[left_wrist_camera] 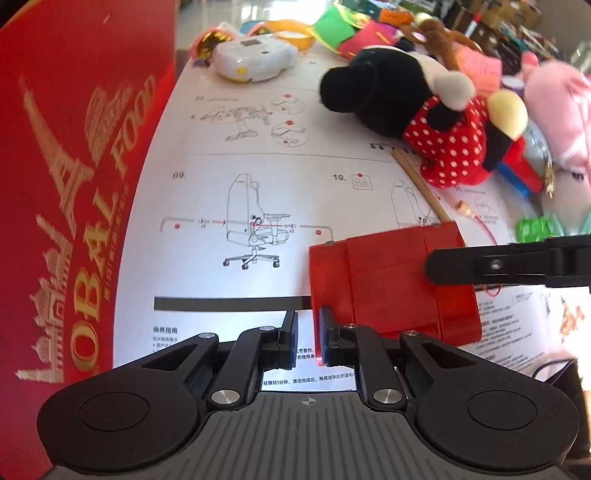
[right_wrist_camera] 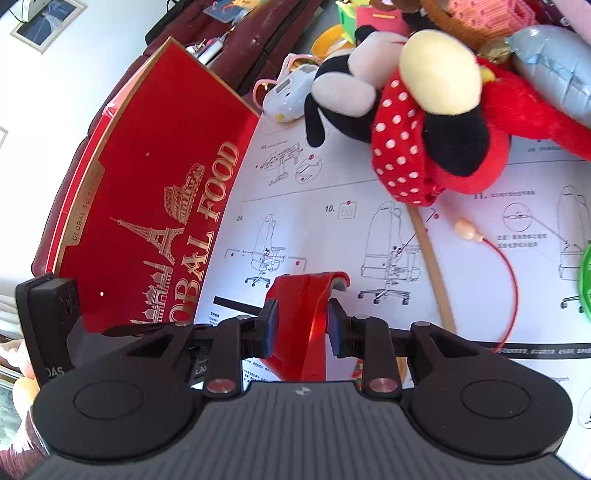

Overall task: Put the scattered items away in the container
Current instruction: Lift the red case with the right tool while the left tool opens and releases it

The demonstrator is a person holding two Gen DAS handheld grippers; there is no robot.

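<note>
A large red box printed "GLOBAL FOOD" [left_wrist_camera: 74, 184] stands at the left; it also shows in the right wrist view [right_wrist_camera: 147, 192]. My right gripper [right_wrist_camera: 300, 326] is shut on a red plastic piece [right_wrist_camera: 306, 317] and holds it above the instruction sheet. In the left wrist view the same red piece [left_wrist_camera: 388, 280] is beside my left gripper [left_wrist_camera: 308, 338], with a right finger [left_wrist_camera: 498, 264] across it. My left gripper is nearly shut and empty, its right pad beside the piece's corner. A Minnie plush [left_wrist_camera: 424, 118] lies on the sheet.
A white toy camera [left_wrist_camera: 251, 59], yellow ring [left_wrist_camera: 291, 31], coloured felt pieces [left_wrist_camera: 343, 29], wooden stick [left_wrist_camera: 421, 181], red cord with bead [right_wrist_camera: 491, 251], pink plush [left_wrist_camera: 557, 110] and silver pouch [right_wrist_camera: 554, 70] are scattered around a printed chair-assembly sheet [left_wrist_camera: 258, 192].
</note>
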